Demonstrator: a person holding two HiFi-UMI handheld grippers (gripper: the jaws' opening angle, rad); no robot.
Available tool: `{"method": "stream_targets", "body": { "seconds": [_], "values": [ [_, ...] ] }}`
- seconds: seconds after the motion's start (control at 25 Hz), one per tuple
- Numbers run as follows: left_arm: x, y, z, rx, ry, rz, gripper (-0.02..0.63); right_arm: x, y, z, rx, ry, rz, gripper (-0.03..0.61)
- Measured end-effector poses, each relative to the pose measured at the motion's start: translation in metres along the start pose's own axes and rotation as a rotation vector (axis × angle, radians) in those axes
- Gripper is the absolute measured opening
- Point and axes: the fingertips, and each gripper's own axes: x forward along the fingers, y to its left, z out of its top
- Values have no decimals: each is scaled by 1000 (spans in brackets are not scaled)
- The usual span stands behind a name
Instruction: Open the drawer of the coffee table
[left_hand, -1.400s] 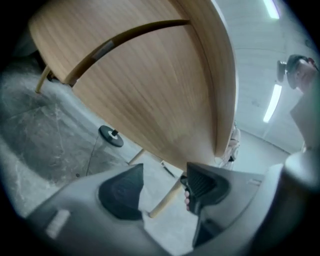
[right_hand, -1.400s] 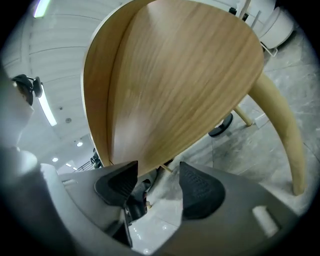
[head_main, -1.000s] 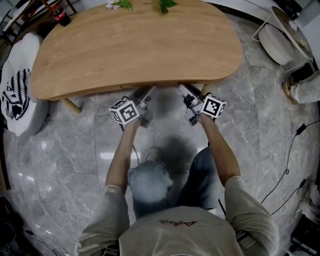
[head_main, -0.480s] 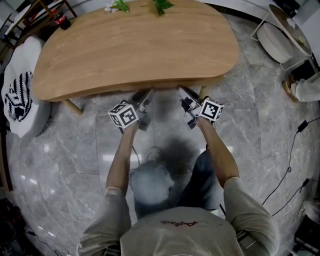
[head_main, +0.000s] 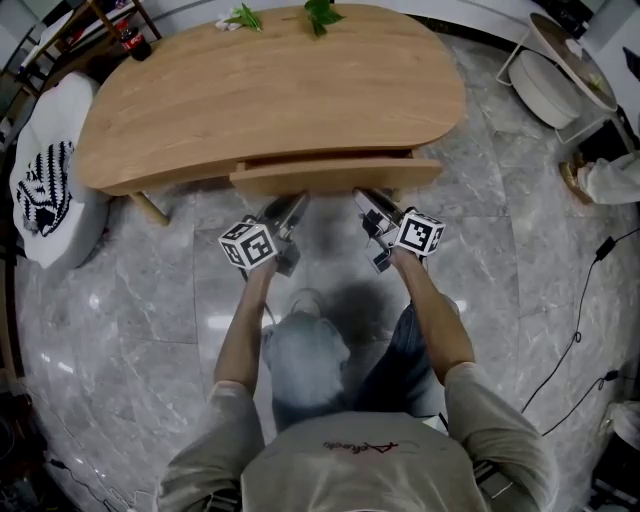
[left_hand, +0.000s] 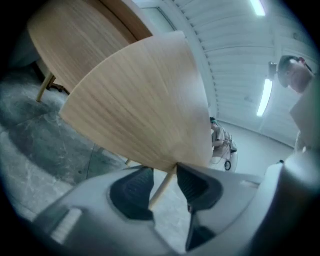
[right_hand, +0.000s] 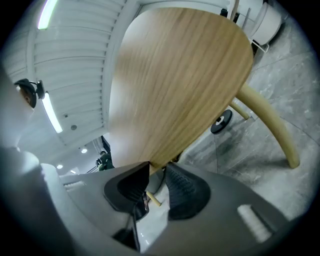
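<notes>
Wood drawer (head_main: 335, 178) part open, red-label bottle (head_main: 135, 44) far left, print unreadable

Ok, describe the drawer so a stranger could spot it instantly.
Find the bean-shaped wooden coffee table on the grey marble floor. Under its near edge a shallow drawer sticks out toward the person. Its handleless wooden front is the table's only projecting part.

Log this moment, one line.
drawer: partly open | left tool: jaws just closed on drawer edge | right tool: jaws just closed on drawer edge
</notes>
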Motion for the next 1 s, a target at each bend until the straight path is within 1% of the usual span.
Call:
{"method": "stream_targets", "body": {
  "seconds": [0.04, 0.12, 0.2, 0.28, 0.32, 0.48, 0.68, 0.76, 0.8, 0.88, 0.92, 1.0],
  "values": [
    [-4, -3, -4, 7, 7, 10, 136, -4, 2, -5, 6, 1, -8, 98],
    [-12, -11, -12, 29, 27, 26, 132, -14, 8, -13, 23, -3, -12, 61],
    [-16, -17, -16, 48, 48, 32, 124, -23, 10, -17, 19, -6, -16, 61],
    [-22, -25, -23, 50, 60, 33, 120, -32, 16, -21, 16, -2, -14, 63],
    [-26, -28, -27, 51, 62, 34, 126, -36, 20, -25, 15, 4, -12, 68],
    [-38, -38, -36, 48, 58, 37, 115, -48, 28, -35, 36, 2, 0, 71],
    [-42, -42, -40, 60, 79, 68, 118, -54, 36, -36, 36, -4, 3, 81],
    [-48, -41, -44, 80, 94, 97, 90, -59, 37, -42, 29, 7, -14, 77],
    [-52, -41, -47, 91, 103, 111, 81, -61, 38, -46, 12, 23, -26, 77],
    [-59, -43, -54, 125, 124, 136, 78, -65, 39, -55, -60, 72, -46, 70],
    [-63, -45, -57, 153, 135, 148, 75, -66, 41, -60, -112, 99, -57, 60],
    [-67, -51, -62, 227, 161, 163, 32, -66, 46, -67, -249, 152, -82, 22]
  ]
}}
